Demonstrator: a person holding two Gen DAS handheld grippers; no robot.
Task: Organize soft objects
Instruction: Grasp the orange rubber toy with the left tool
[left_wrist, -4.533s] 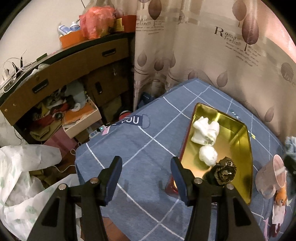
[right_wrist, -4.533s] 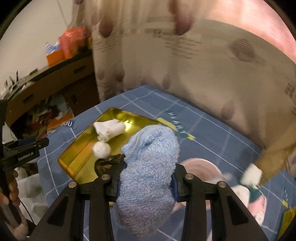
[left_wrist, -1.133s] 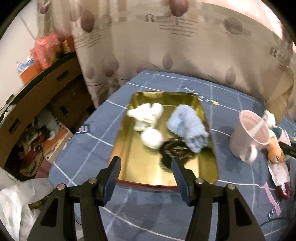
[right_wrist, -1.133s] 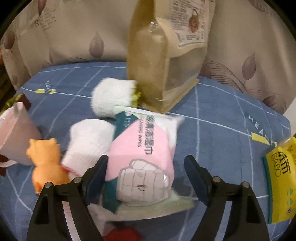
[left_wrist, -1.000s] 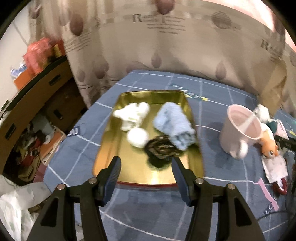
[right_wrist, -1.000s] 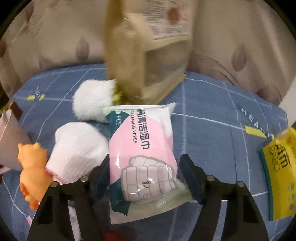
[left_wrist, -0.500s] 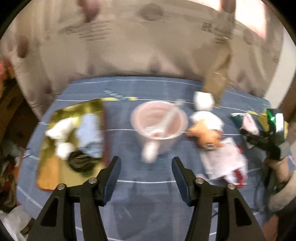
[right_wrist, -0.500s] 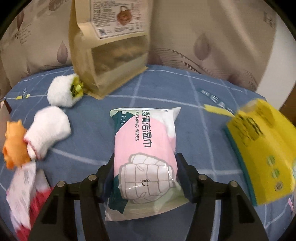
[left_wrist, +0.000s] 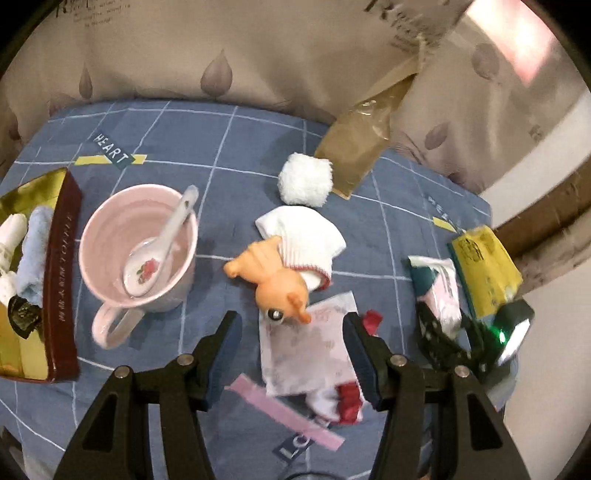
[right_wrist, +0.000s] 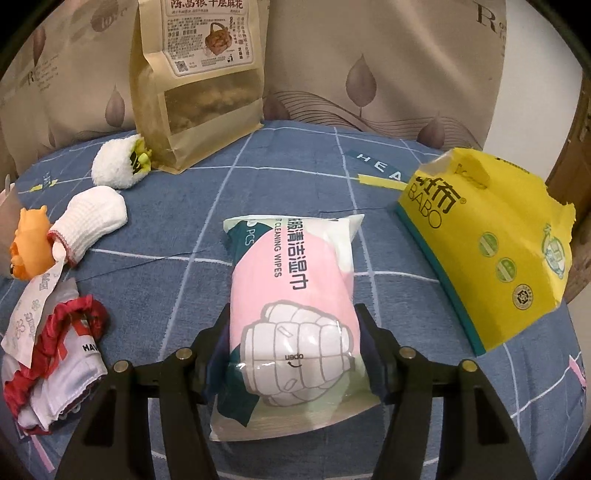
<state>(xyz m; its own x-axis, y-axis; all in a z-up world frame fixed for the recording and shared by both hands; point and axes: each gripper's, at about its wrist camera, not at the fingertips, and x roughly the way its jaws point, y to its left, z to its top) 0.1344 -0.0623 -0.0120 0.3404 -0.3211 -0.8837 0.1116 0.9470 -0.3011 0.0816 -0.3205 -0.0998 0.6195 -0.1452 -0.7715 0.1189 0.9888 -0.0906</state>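
Two grippers are seen over a blue checked cloth (right_wrist: 295, 155). The right gripper (right_wrist: 293, 350) sits at the bottom centre of its own view, and a pink pack of cleaning wipes (right_wrist: 291, 295) is lodged between its jaws; the jaws are being eased apart at this moment, yet both pads are still pressed against the pack's sides. To the right of the pack a yellow bag (right_wrist: 491, 240) is laid, close but apart. At upper left a brown paper snack bag (right_wrist: 199, 81) is stood upright, with a fluffy white sock ball (right_wrist: 114, 166) just beside it. Lower on the left, a white sock (right_wrist: 92, 218) is touching an orange toy (right_wrist: 27, 243), and a heap of red and white cloth (right_wrist: 55, 358) is piled at the frame's edge.

In the left wrist view, the left gripper (left_wrist: 291, 347) is held wide open at bottom centre, nothing between its jaws, above a printed white sachet (left_wrist: 306, 350). A pink mug (left_wrist: 140, 243) with a white spoon (left_wrist: 159, 243) is seen at left centre. At the far left edge a gold tray (left_wrist: 22, 192) is partly shown, with a blue towel (left_wrist: 33, 251) lying in it.
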